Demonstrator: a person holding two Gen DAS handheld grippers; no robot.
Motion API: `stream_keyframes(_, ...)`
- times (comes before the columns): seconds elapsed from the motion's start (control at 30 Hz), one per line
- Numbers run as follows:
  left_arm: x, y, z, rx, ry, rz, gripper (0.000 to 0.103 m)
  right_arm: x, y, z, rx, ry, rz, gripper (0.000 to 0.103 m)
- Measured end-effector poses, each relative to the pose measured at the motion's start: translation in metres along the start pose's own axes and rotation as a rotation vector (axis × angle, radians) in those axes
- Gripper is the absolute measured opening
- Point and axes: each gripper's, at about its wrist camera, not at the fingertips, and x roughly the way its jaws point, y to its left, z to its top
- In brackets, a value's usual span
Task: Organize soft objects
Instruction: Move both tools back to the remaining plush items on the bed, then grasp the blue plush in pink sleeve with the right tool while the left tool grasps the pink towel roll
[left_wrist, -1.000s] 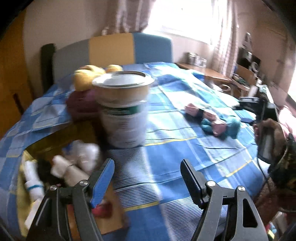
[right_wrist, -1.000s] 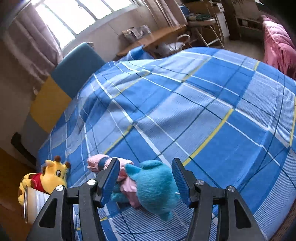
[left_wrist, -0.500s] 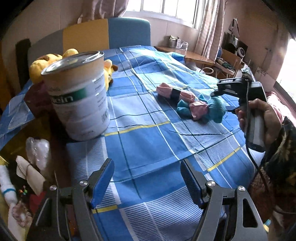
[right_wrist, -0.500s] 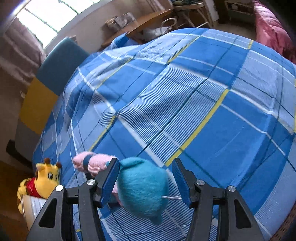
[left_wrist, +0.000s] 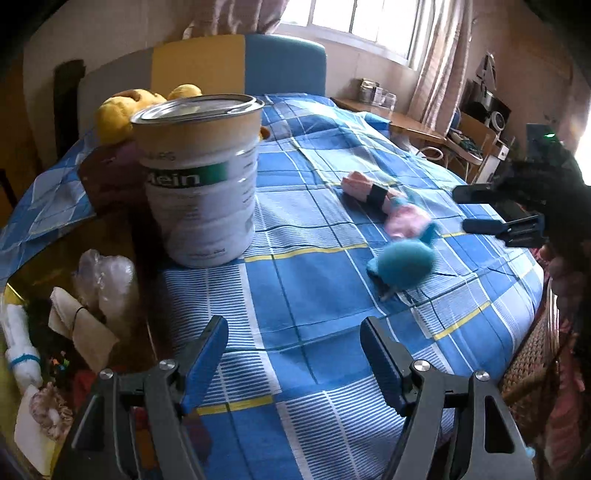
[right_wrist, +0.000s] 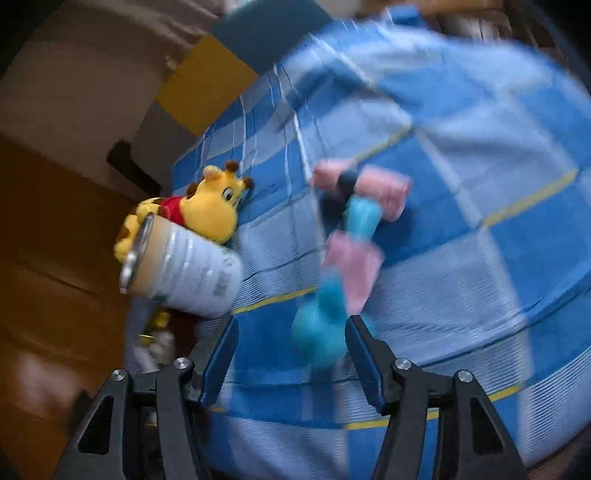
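Observation:
A teal-headed doll in pink clothes (left_wrist: 402, 240) lies stretched out on the blue checked bedspread (left_wrist: 295, 295), blurred by motion. In the right wrist view its teal head (right_wrist: 321, 332) shows between the fingers of my right gripper (right_wrist: 291, 325), close to the right finger; the jaws are opening. From the left wrist view that right gripper (left_wrist: 480, 208) sits just right of the doll, pads off it. A yellow plush with a red shirt (right_wrist: 210, 210) lies behind a white tin can (left_wrist: 201, 177). My left gripper (left_wrist: 291, 332) hangs open over bare bedspread.
A box of soft items (left_wrist: 74, 314), with rolled cloths and a plastic bag, sits at the bed's left edge beside the can. The padded headboard (left_wrist: 236, 62) stands behind. A desk (left_wrist: 413, 125) and shelves stand to the right, and a hand (left_wrist: 565, 266) holds the right gripper.
The right gripper has swung and rolled, so the can and yellow plush now sit at its view's left. The doll is stretched out, its teal head nearer the left gripper, which dipped slightly.

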Motion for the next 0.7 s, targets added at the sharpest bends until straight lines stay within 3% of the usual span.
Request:
stream_keyframes(0.07,0.000,0.000,0.001,-0.003,-0.004,0.002,0.075,-0.002,0.001,0.006,-0.040,-0.033,-0.123,0.062)
stream_keyframes(0.13,0.000,-0.001,0.002,-0.004,-0.005,-0.001,0.075,0.007,-0.002,0.011,-0.031,-0.025,-0.170,0.062)
stream_keyframes(0.37,0.002,-0.003,0.003,0.000,-0.002,0.002,0.078,0.063,-0.011,0.012,0.043,0.071,-0.215,0.062)
stream_keyframes(0.53,0.006,-0.003,0.007,0.002,0.005,0.002,0.078,0.092,-0.008,0.004,0.015,0.159,-0.183,0.062)
stream_keyframes(0.6,0.008,-0.004,0.010,0.005,0.005,0.001,0.078,0.088,-0.002,0.002,-0.029,0.157,-0.185,0.046)
stream_keyframes(0.7,0.012,-0.008,0.017,0.015,0.006,-0.009,0.078,0.066,0.004,0.005,-0.062,0.089,-0.189,0.039)
